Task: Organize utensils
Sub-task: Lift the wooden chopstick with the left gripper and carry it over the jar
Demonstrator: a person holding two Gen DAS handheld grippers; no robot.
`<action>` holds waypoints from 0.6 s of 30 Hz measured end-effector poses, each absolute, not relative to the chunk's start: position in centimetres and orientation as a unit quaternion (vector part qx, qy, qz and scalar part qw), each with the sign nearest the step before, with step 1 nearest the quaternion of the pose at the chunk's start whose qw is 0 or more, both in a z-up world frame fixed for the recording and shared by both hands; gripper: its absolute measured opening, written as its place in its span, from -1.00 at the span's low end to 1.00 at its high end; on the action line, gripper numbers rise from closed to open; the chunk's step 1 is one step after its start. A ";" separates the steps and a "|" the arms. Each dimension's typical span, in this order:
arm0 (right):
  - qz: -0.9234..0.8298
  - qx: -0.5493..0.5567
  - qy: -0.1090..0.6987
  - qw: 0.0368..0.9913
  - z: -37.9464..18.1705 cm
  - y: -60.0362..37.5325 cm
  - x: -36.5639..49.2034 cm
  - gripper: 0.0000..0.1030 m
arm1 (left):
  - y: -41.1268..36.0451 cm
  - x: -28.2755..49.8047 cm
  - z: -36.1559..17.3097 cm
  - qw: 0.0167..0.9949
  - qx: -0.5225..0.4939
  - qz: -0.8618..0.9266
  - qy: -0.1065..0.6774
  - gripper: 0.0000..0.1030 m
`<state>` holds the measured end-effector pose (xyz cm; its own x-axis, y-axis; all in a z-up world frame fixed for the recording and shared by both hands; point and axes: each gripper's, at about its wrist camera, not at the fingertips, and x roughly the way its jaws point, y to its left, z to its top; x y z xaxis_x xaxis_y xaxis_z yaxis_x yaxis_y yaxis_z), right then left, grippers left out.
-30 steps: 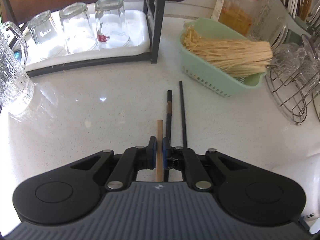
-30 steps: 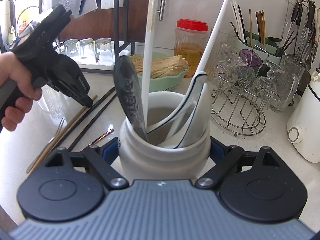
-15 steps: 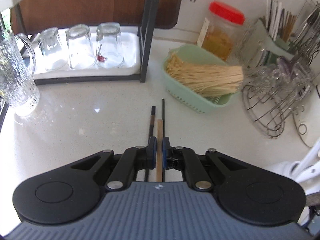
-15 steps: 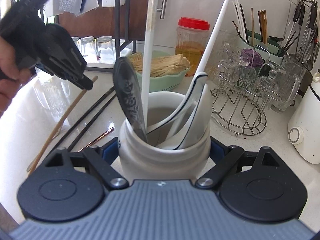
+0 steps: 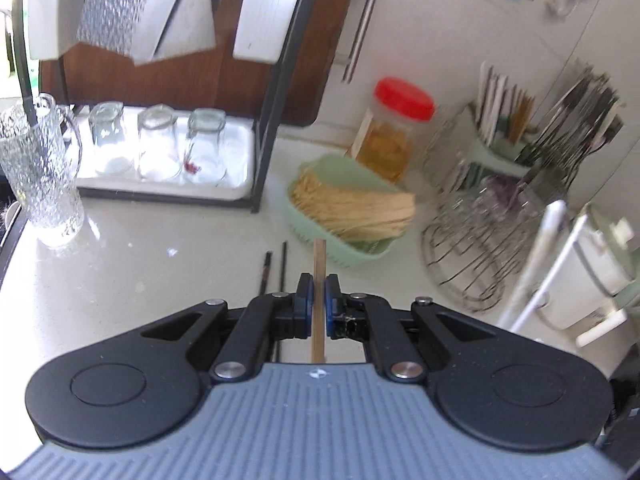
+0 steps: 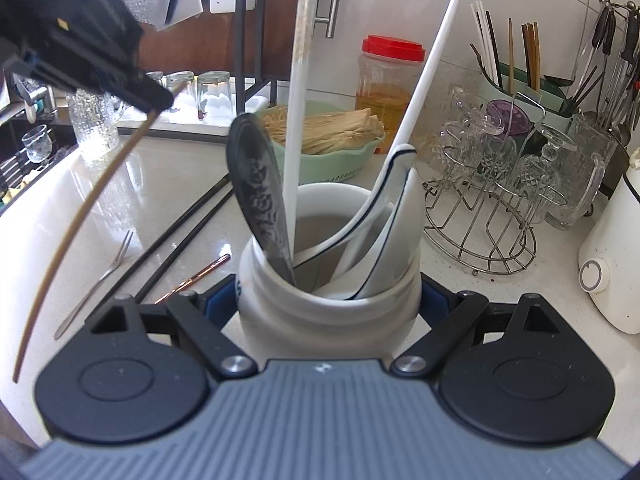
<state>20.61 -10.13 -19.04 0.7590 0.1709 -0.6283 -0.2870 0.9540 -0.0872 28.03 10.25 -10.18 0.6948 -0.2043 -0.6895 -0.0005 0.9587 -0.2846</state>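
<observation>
Wooden chopstick [image 6: 76, 224] lifted aslant, white utensil crock [image 6: 328, 312] upright

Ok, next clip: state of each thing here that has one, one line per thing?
left gripper: shut on wooden chopstick.
wooden chopstick: lifted off the counter, hanging slanted.
right gripper: shut on white jar.
white jar: upright, open-topped, holding spoons and white chopsticks.
black chopsticks: lying on the counter.
small fork: lying on the counter.
drinking glasses: upside down on the tray.
red-lidded jar: lid on.

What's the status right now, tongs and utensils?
Left tongs shut on wooden chopstick, lifted clear. Right tongs shut on white jar. Path to jar open.
</observation>
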 end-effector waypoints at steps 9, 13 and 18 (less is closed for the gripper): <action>0.124 -0.089 0.322 0.934 -19.1 -10.1 20.6 0.79 | 9.1 26.8 -5.1 0.933 -0.139 -0.087 0.321 -0.87; 0.124 -0.088 0.320 0.935 -19.1 -10.1 20.4 0.79 | 8.4 26.9 -3.0 0.939 -0.134 -0.101 0.300 -0.87; 0.124 -0.088 0.317 0.936 -19.1 -10.1 20.3 0.79 | 7.5 26.9 0.1 0.946 -0.133 -0.130 0.267 -0.87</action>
